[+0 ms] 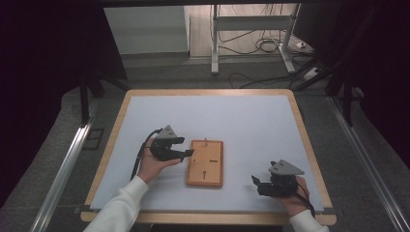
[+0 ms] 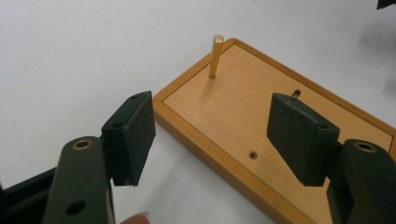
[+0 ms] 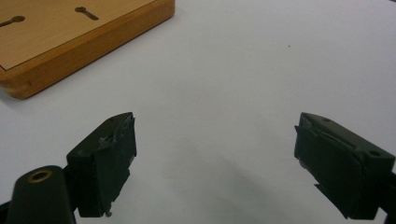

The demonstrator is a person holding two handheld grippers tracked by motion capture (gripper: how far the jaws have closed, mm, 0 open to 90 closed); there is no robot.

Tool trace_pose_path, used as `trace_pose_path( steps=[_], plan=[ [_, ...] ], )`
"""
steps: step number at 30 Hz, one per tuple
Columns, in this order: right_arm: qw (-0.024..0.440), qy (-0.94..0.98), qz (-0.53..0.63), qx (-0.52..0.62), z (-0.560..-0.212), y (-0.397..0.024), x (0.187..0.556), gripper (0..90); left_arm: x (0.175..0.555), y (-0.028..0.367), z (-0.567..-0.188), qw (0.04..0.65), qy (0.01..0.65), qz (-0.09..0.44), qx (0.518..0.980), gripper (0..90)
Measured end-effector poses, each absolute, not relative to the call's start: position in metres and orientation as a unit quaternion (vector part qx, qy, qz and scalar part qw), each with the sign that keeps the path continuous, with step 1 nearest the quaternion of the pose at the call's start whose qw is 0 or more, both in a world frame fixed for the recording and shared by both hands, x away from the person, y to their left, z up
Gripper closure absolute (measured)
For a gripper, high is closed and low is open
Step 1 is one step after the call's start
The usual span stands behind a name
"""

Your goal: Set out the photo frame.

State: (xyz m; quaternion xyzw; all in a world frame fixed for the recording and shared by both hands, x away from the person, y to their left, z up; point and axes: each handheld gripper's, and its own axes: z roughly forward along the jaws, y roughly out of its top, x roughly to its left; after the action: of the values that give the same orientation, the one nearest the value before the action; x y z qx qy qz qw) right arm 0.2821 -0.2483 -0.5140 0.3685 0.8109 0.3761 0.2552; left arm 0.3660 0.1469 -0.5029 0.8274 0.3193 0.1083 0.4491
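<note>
Counter (image 1: 145, 104): a pale sheet with a light wooden border spreads across the middle of the high view, ringed by dark floor and cables at the upper right.
Wooden board (image 1: 205, 163): lies flat just below the centre of the high view, its long side running up the frame; a raised rim frames a lighter inset panel. In the left gripper view it (image 2: 261, 126) crosses from upper centre to lower right; in the right gripper view its corner (image 3: 70, 42) sits at the upper left, with two keyhole slots in the panel.
Left gripper (image 1: 186, 146): held in a hand at centre left of the high view, pointing right, at the board's left edge. In its own view (image 2: 210, 137) the jaws stand wide apart with nothing between them, one over the bare sheet, the other over the board's panel.
Right gripper (image 1: 256, 182): held in a hand at the lower right of the high view, well apart from the board. In its own view (image 3: 215, 158) the jaws are spread wide over the bare sheet, holding nothing.
Brass pin (image 2: 216, 56): stands upright near the board's far end, at the upper centre of the left gripper view; in the high view it (image 1: 206, 141) is a small mark at the board's top edge.
</note>
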Motion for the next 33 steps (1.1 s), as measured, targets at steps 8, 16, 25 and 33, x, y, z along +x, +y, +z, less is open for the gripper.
trace_pose_path(
  steps=[8,16,25,33],
  plan=[
    [0.254,0.812,0.378,0.365,-0.513,-0.245,0.283,13.5,0.376,0.130,-0.500,0.451,0.294,0.108,0.836,34.0],
    [0.251,0.814,0.376,0.364,-0.515,-0.244,0.284,13.5,0.388,0.116,-0.509,0.439,0.282,0.113,0.845,40.0],
    [0.257,0.818,0.368,0.360,-0.515,-0.246,0.283,13.5,0.401,0.098,-0.512,0.434,0.254,0.107,0.858,50.4],
    [0.255,0.820,0.367,0.359,-0.517,-0.243,0.282,13.5,0.411,0.089,-0.518,0.438,0.255,0.097,0.856,57.9]
  ],
)
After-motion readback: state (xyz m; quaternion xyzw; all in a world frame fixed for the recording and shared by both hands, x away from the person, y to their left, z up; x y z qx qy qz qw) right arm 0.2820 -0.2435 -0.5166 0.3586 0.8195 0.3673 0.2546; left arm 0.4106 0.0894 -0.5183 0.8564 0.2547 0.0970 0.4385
